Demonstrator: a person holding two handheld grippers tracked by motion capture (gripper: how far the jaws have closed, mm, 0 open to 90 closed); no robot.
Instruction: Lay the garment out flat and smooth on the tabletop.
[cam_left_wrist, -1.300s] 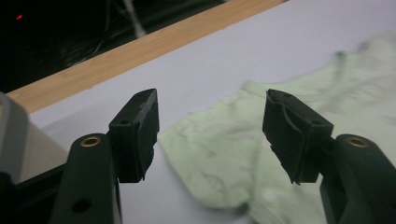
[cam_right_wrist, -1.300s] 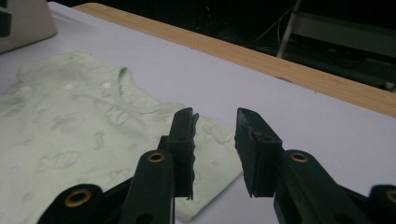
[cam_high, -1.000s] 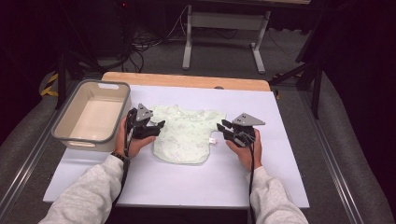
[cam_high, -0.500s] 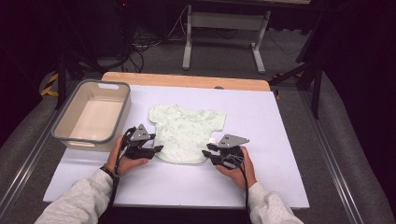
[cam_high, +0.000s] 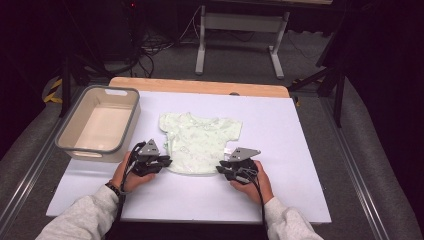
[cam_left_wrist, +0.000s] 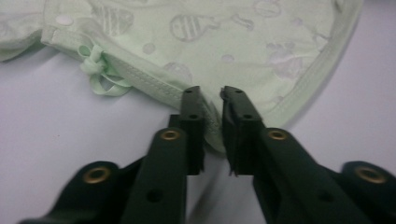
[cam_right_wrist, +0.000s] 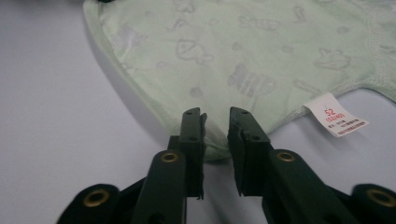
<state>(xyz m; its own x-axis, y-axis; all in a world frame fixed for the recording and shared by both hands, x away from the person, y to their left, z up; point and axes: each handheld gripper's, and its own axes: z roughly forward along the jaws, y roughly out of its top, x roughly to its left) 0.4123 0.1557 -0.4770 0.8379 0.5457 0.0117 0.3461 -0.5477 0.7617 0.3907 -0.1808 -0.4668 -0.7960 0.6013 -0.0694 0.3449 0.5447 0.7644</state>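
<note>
A pale green baby shirt (cam_high: 200, 140) lies flat on the white board (cam_high: 305, 135), neck toward the far side. My left gripper (cam_high: 168, 161) is at the left corner of its bottom hem and my right gripper (cam_high: 220, 169) at the right corner, both low on the board. In the left gripper view the jaws (cam_left_wrist: 210, 93) have just been closing and now pinch the shirt's (cam_left_wrist: 243, 42) seamed edge. In the right gripper view the jaws (cam_right_wrist: 215, 113) have also been closing, a little wider apart, with the shirt's (cam_right_wrist: 243, 51) hem corner between them.
A grey-rimmed beige bin (cam_high: 65, 146) stands at the board's left, close to my left hand. A white size label (cam_right_wrist: 335, 116) sticks out of the hem on the right, and a small green tie (cam_left_wrist: 100, 74) hangs off the shirt's edge. Bare board lies near me.
Both hands have come toward me and down, from the shirt's sleeves to the corners of its bottom hem. Both pairs of jaws have narrowed onto the fabric.
</note>
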